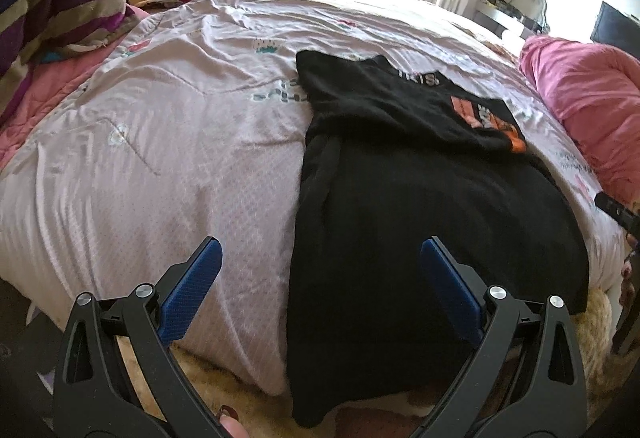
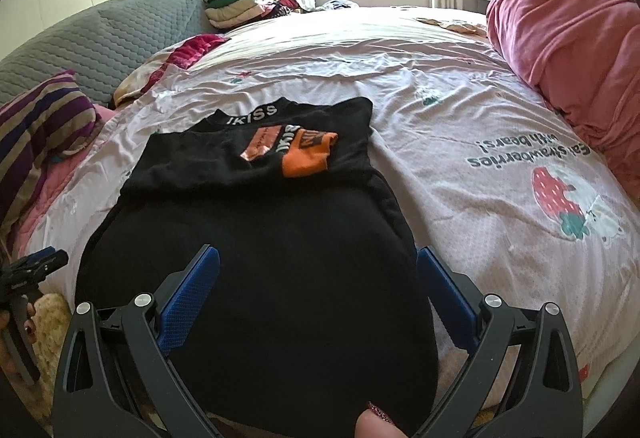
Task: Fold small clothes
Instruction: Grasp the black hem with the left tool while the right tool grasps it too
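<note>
1. My left gripper (image 1: 320,270) hangs spread wide and empty over the left hem edge of the black knit top with an orange printed patch (image 1: 420,198).
2. That top lies flat on the pale pink quilted bedspread (image 1: 160,158), sleeves already turned in, hem nearest me.
3. My right gripper (image 2: 318,276) is likewise spread, empty, above the hem's middle.
4. I judge it soft, light and limp; I'd pinch both hem corners.
5. Only the right wrist view shows the strawberry print (image 2: 556,202) right of the top.
</note>
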A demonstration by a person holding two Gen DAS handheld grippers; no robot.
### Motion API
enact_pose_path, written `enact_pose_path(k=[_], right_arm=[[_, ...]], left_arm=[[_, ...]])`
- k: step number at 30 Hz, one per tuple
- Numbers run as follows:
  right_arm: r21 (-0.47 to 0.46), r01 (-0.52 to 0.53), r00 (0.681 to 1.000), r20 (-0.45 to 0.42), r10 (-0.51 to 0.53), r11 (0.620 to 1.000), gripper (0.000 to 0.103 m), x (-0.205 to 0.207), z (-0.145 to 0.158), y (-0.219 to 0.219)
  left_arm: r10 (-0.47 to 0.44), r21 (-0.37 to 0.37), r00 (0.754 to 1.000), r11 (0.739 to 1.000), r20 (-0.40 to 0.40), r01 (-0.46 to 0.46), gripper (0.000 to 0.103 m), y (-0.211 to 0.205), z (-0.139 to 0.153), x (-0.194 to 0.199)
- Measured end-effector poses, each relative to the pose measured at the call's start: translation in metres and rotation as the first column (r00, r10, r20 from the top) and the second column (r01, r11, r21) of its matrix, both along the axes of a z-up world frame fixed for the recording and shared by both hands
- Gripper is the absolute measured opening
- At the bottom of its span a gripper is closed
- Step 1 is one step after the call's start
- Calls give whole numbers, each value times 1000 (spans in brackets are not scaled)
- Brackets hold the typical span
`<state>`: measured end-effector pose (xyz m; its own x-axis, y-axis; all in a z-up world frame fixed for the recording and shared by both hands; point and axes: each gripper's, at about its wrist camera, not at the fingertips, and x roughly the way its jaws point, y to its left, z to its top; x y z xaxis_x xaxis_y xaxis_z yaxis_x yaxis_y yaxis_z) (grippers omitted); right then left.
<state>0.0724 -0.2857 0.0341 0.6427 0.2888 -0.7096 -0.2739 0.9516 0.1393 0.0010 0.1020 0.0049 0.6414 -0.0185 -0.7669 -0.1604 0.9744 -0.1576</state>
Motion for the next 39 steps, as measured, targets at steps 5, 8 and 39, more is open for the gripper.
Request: enact_pose_path(k=[5,8,39], right_arm=[[-2,8,1000,-8,-8,1000,98,-7,-5,-9],[-1,14,1000,-14,-14,1000,98,-11,-8,-14],[-24,-117,978,-178,111,993,98,-65,-56,-52]], left_arm=[[-16,-31,1000,999,-25,15,58,1,-6,-12],[-41,-72,998,997,-38,38,42,1,-10,-19],[-90,-124,973,990,-211,64,38,-18,-64,-38]])
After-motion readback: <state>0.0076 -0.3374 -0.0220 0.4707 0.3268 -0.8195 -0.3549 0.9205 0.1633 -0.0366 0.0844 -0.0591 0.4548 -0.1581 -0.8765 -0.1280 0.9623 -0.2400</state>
